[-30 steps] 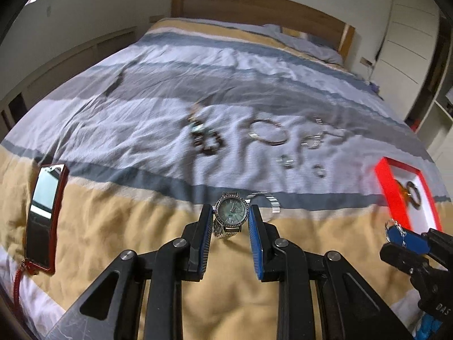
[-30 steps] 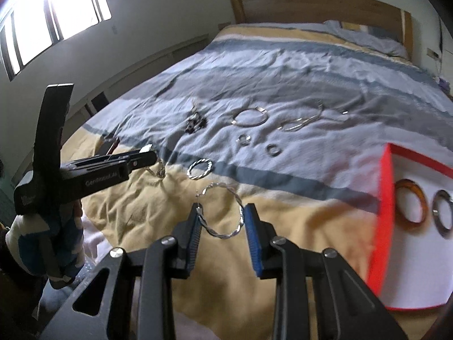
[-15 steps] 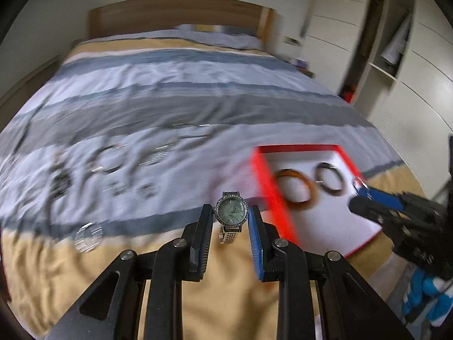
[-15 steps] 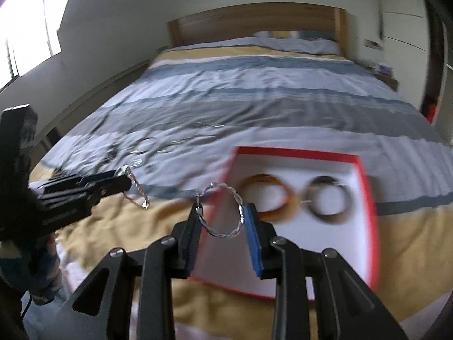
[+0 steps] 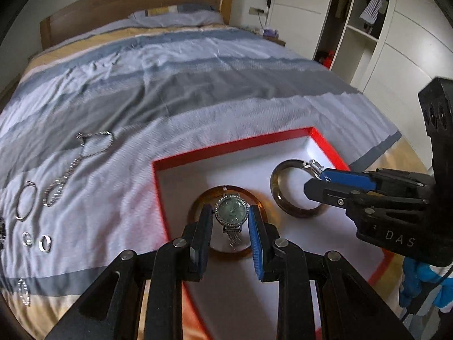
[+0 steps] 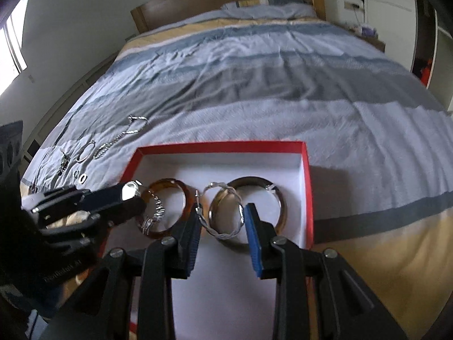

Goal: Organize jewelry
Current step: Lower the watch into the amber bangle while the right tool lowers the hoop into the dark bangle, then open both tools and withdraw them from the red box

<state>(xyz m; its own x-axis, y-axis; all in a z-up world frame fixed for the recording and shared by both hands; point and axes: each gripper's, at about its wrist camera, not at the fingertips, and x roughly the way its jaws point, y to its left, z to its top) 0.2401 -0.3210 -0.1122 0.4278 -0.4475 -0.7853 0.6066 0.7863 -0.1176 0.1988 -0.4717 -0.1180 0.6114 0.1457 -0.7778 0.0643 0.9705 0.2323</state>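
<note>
Jewelry is mid-delivery: your left gripper (image 5: pixel 230 226) holds the watch (image 5: pixel 231 212), your right gripper (image 6: pixel 222 221) the twisted hoop (image 6: pixel 223 212), both above the red box (image 6: pixel 220 146). Lower, then release inside.

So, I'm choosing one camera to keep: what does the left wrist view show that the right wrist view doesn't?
Only the left wrist view: the round green watch dial face-on and the white wardrobe.

Only the right wrist view: the twisted silver hoop whole, and a window.

Both: the red-rimmed white box holding an amber bangle and a dark brown bangle, silver pieces on the striped bedspread.
</note>
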